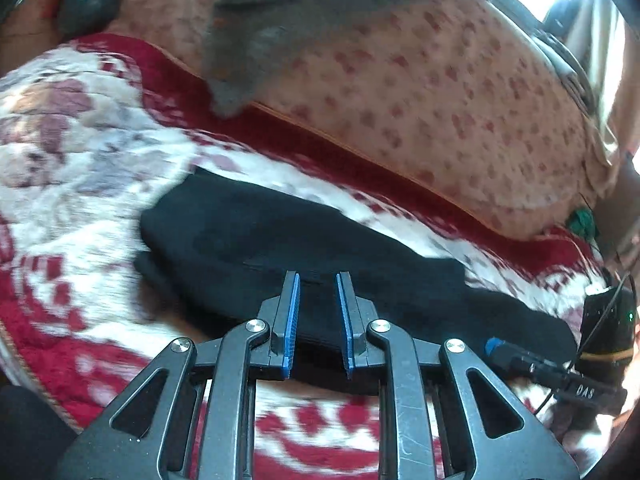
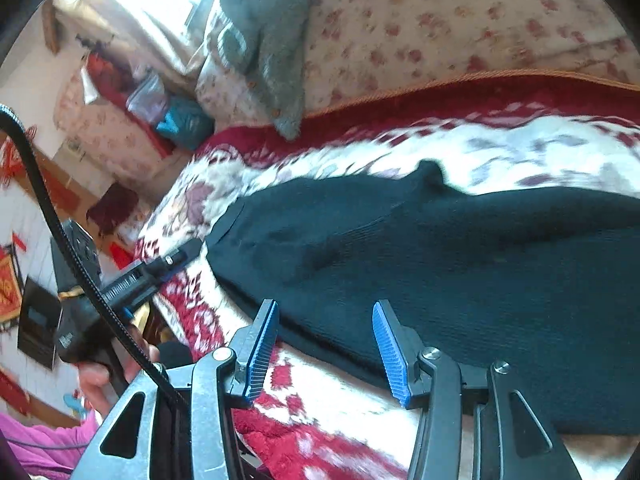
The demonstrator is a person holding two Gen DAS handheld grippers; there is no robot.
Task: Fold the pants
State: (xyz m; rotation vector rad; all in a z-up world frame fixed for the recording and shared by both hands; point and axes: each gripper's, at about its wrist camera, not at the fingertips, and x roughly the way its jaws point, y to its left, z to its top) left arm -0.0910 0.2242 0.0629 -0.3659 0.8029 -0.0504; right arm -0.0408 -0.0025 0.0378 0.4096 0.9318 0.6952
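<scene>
Pants point(image 1: 304, 236): plain black knit. Blanket point(image 1: 80, 160): red and white, faded mauve flowers, orange piping on the far edge. Quilt point(image 1: 440, 92) beyond: pale peach, small red sprigs. Garment point(image 1: 288, 24) on the quilt: grey. Tongs pads point(image 2: 262, 350): blue, ribbed.

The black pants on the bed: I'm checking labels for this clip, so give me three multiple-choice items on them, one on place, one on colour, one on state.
1. Where do the black pants lie?
A. on the red-and-white blanket
B. on the floor
C. on the grey garment

2. What colour are the gripper pads?
A. green
B. blue
C. yellow

3. How is the right gripper?
A. shut on the pants
B. shut, empty
C. open

Answers:
1 A: the blanket shows around the pants.
2 B: both wrist views show blue ribbed pads.
3 C: a wide gap separates its pads, which grip nothing.
</scene>
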